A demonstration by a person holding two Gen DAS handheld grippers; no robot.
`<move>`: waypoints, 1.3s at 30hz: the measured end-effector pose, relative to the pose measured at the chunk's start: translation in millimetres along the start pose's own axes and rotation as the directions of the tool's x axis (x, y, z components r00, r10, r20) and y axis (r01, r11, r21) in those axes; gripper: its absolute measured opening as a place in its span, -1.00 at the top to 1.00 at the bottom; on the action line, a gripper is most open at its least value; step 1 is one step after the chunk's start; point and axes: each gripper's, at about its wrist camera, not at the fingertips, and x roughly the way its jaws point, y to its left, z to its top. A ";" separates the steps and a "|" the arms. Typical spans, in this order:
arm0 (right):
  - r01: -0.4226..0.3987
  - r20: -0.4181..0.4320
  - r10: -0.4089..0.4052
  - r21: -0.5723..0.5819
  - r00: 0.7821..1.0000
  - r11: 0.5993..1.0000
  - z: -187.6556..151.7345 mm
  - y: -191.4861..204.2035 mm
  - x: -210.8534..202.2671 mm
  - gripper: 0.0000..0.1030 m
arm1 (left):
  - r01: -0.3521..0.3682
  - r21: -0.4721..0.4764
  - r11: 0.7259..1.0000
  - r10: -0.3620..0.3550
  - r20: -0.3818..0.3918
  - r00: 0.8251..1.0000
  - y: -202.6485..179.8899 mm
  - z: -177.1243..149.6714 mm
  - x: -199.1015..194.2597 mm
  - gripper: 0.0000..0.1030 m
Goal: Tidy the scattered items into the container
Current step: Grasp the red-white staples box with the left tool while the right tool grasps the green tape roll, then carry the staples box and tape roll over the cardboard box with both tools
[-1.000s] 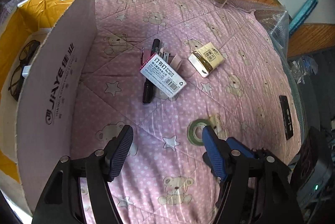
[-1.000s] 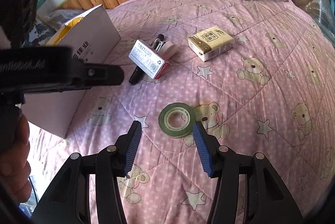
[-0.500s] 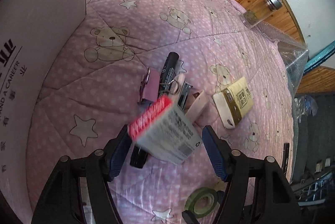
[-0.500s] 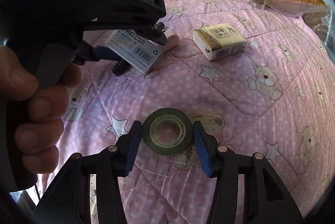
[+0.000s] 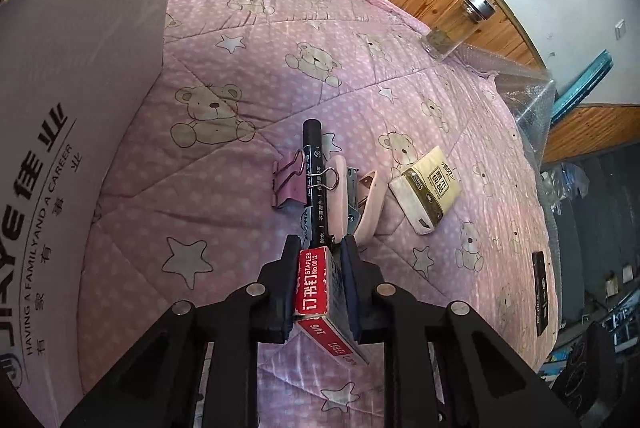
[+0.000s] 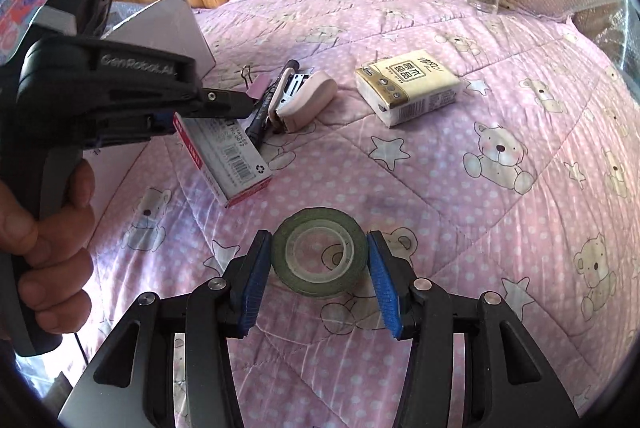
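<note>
Left tool (image 5: 319, 268) clamped on staple box (image 5: 320, 284), right tool (image 6: 320, 268) wide around tape roll (image 6: 320, 252), seen only from right wrist.

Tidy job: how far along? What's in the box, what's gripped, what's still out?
Early. Nothing can be seen inside the cardboard box from either view. In hand: the left gripper is shut on the staples box; the right gripper straddles the green tape roll, jaws open. Left on the quilt: black marker, pink binder clip, pink stapler, tissue pack.
</note>
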 end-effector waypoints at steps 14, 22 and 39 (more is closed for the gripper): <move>-0.032 0.015 0.031 0.053 0.999 0.998 -9.0 -4.3 -10.0 0.02 | -0.015 0.054 0.998 0.013 0.044 0.999 -10.3 -38.4 -13.6 0.52; -0.040 0.012 0.039 0.091 0.999 0.995 -16.2 -9.6 -14.0 0.02 | 0.019 0.205 0.979 -0.020 0.001 1.000 -43.0 -60.1 -19.7 0.60; -0.085 0.048 0.078 0.163 0.996 0.983 -15.8 -28.5 -28.6 0.02 | -0.009 0.222 0.975 0.003 0.028 1.000 -53.6 -56.8 -7.2 0.72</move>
